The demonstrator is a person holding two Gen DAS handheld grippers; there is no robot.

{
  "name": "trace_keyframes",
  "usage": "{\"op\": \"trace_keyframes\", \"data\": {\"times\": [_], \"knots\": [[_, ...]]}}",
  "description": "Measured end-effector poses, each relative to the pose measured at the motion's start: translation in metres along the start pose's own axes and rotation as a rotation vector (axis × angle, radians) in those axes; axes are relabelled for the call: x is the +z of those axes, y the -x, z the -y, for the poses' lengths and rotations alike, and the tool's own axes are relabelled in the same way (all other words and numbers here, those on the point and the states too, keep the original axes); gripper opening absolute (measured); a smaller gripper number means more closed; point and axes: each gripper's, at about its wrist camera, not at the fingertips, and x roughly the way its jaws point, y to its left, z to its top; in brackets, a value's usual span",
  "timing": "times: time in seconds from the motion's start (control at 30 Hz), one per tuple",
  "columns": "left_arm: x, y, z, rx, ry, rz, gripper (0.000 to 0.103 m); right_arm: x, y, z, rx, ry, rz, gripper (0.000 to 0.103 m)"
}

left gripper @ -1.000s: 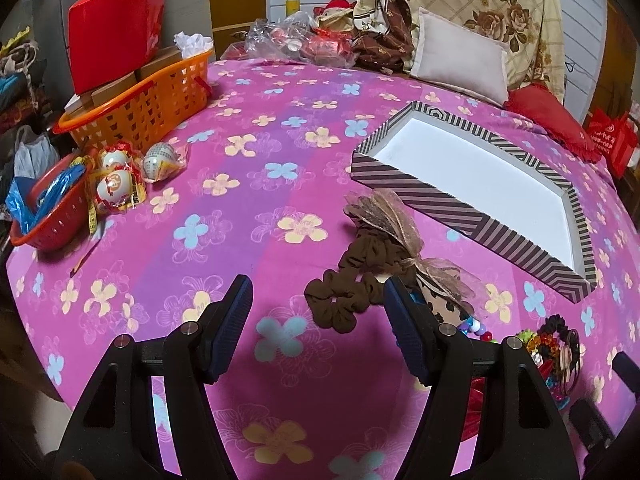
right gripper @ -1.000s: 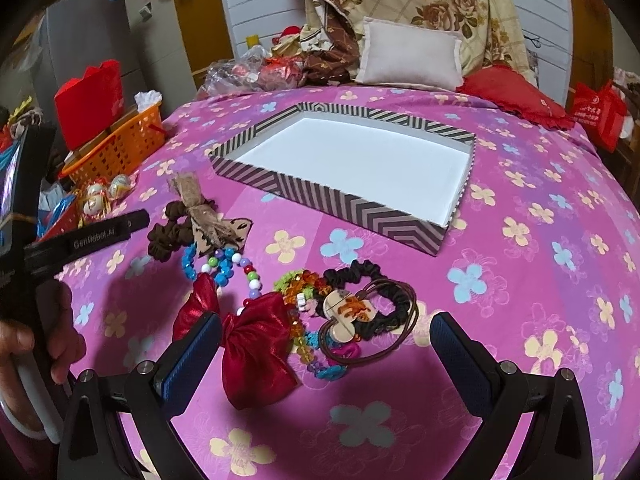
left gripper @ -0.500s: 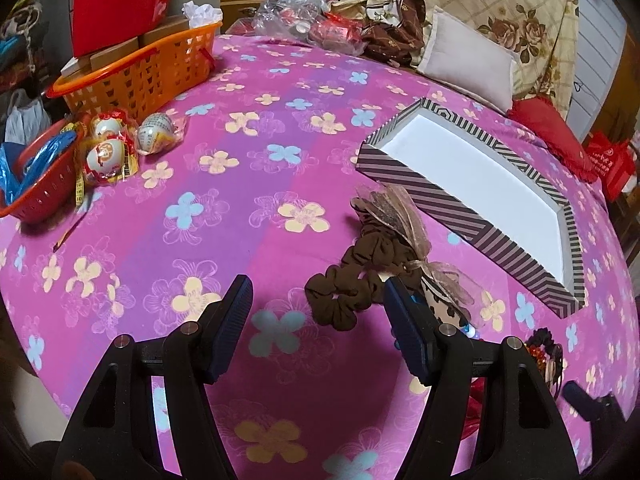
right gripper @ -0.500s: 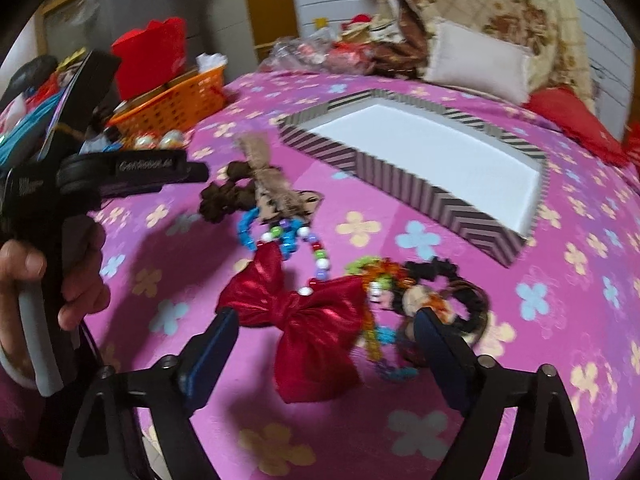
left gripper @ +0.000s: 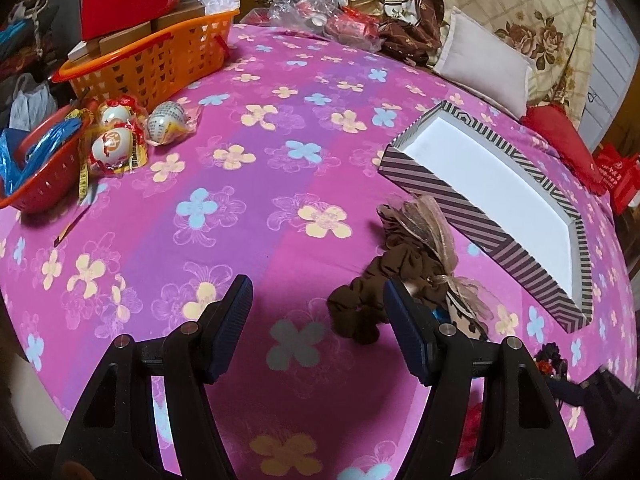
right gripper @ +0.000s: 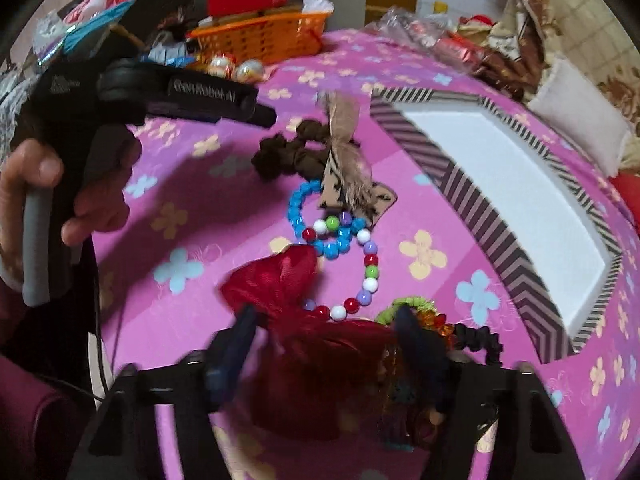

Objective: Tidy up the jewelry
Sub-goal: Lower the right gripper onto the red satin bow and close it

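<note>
My right gripper (right gripper: 326,314) hangs low over a red mesh bow (right gripper: 280,276). Its jaws are closing with the bow between them; the view is blurred, and the pads do not clearly press on it. Beside the bow lie a blue bead bracelet (right gripper: 298,216), a multicolour bead bracelet (right gripper: 370,272) and a black scrunchie (right gripper: 480,340). My left gripper (left gripper: 316,288) stands open over the pink bedspread, holding nothing. A brown scrunchie with a beige ribbon (left gripper: 376,280) lies just past its right finger. The striped box (left gripper: 440,200) with a white inside sits to the right.
An orange basket (left gripper: 160,56), a red colander (left gripper: 36,184) and wrapped eggs (left gripper: 114,148) crowd the far left of the bed. Pillows (left gripper: 480,60) and bags line the back. In the right wrist view a hand (right gripper: 36,172) holds the left gripper's handle.
The right gripper's jaws have narrowed, and it has rolled and come down onto the red bow. The left gripper has drifted slightly, its jaws unchanged.
</note>
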Motion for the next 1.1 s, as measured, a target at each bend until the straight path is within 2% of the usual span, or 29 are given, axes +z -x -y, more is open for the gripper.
{"op": "trace_keyframes", "data": {"times": [0.1, 0.2, 0.4, 0.53, 0.6, 0.67, 0.8, 0.83, 0.93, 1.0, 1.03, 1.07, 1.1], "knots": [[0.001, -0.003, 0.0, -0.005, 0.003, -0.004, 0.068, 0.0, 0.002, 0.0, 0.004, 0.026, 0.008, 0.055], [0.002, -0.003, 0.001, -0.004, 0.003, -0.007, 0.068, 0.003, 0.014, -0.004, 0.012, 0.073, 0.062, 0.056], [0.002, -0.003, 0.004, -0.004, -0.003, -0.018, 0.068, 0.005, 0.012, -0.026, 0.022, 0.229, 0.01, 0.056], [0.002, -0.005, 0.004, -0.001, -0.002, -0.014, 0.068, 0.008, 0.014, -0.027, 0.034, 0.241, 0.025, 0.056], [0.002, -0.005, 0.002, 0.003, 0.003, -0.013, 0.068, 0.009, 0.017, -0.028, 0.054, 0.243, 0.03, 0.059], [0.003, -0.006, -0.001, 0.002, 0.012, -0.015, 0.068, 0.011, 0.016, -0.03, 0.063, 0.253, 0.045, 0.071], [0.003, -0.007, -0.003, 0.001, 0.016, -0.014, 0.068, 0.011, 0.003, -0.043, 0.071, 0.306, 0.008, 0.071], [0.003, -0.007, -0.003, 0.001, 0.015, -0.013, 0.068, 0.01, 0.0, -0.045, 0.064, 0.321, 0.002, 0.069], [0.002, -0.005, -0.002, 0.002, 0.007, -0.008, 0.068, 0.008, -0.014, -0.044, 0.059, 0.311, -0.054, 0.046], [0.002, -0.005, -0.002, 0.002, 0.004, -0.007, 0.068, 0.004, -0.012, -0.044, 0.053, 0.302, -0.032, 0.042], [0.002, -0.005, -0.002, 0.002, 0.006, -0.009, 0.068, 0.002, -0.011, -0.045, 0.068, 0.299, -0.034, 0.037], [0.002, -0.005, -0.002, 0.0, 0.007, -0.01, 0.068, -0.001, -0.011, -0.046, 0.084, 0.295, -0.052, 0.028], [0.002, -0.005, -0.002, -0.001, 0.01, -0.009, 0.068, -0.006, -0.009, -0.047, 0.08, 0.291, -0.046, 0.026]]}}
